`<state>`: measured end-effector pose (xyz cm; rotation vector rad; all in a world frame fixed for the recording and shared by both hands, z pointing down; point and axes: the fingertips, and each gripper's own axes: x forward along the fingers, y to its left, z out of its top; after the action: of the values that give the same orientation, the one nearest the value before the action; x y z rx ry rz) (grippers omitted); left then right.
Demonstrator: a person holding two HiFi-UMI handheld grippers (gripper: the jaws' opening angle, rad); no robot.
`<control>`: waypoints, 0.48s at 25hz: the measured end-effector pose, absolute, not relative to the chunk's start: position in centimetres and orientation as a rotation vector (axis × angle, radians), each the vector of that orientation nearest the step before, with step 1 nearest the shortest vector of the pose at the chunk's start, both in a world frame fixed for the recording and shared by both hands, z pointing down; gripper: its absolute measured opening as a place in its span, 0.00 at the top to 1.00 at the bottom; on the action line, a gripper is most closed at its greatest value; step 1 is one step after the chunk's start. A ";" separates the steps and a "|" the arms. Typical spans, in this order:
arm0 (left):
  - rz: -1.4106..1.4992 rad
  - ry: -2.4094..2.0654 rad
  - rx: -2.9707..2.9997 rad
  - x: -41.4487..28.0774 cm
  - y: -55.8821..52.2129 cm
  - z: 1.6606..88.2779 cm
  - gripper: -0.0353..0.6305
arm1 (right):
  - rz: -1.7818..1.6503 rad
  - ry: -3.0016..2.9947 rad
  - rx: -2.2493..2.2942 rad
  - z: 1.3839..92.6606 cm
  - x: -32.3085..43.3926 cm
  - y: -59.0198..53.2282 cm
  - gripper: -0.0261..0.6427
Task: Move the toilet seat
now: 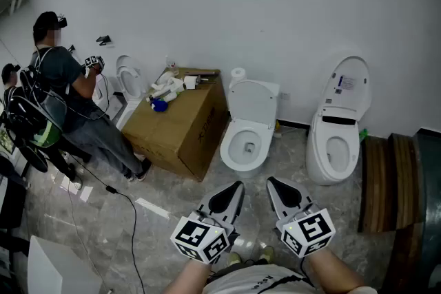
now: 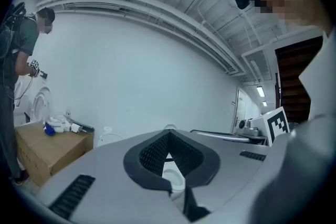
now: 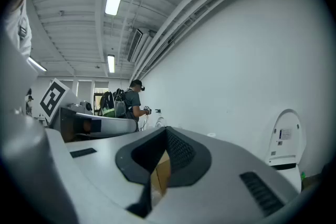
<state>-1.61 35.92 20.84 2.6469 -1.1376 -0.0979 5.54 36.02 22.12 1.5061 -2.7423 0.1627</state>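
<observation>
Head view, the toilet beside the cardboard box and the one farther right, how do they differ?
The middle toilet has a low, squarish raised lid; the right toilet has a taller, oval one. The right toilet's lid carries a printed label; the middle toilet's is plain. A paper roll shows just above the middle toilet's lid; none by the right toilet. Both are white, lids up, backed against the wall.
</observation>
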 end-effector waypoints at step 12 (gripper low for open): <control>-0.068 -1.161 2.637 -0.2 36.1 21.7 0.93 | 0.226 -2.808 1.464 22.7 6.9 36.3 0.94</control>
<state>-0.21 36.10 21.73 2.6374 -1.1610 -0.0679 6.88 36.34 22.66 1.4644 -2.8079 0.2264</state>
